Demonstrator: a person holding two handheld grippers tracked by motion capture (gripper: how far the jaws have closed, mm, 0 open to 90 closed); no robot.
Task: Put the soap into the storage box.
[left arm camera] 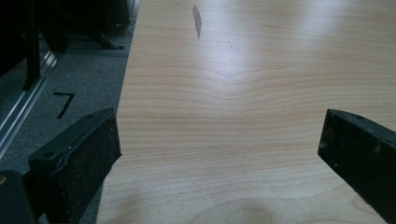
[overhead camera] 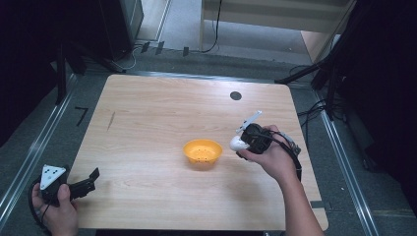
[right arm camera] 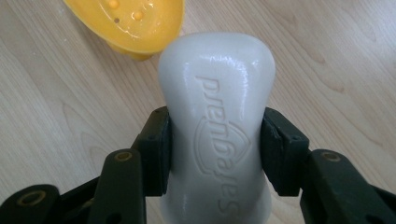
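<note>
The wooden surface (overhead camera: 162, 113) carries a yellow perforated soap dish (overhead camera: 202, 153) near its middle, a little toward the near edge. Just beside the dish, on the side of the right edge, the right tool (overhead camera: 239, 142) holds a white bar of soap (right arm camera: 217, 121) across its narrow waist. I judge the bar light and stiff but smooth, so it may slip; the waist is the safest place to grip. The left tool (overhead camera: 86, 183) rests wide and empty at the near left corner.
</note>
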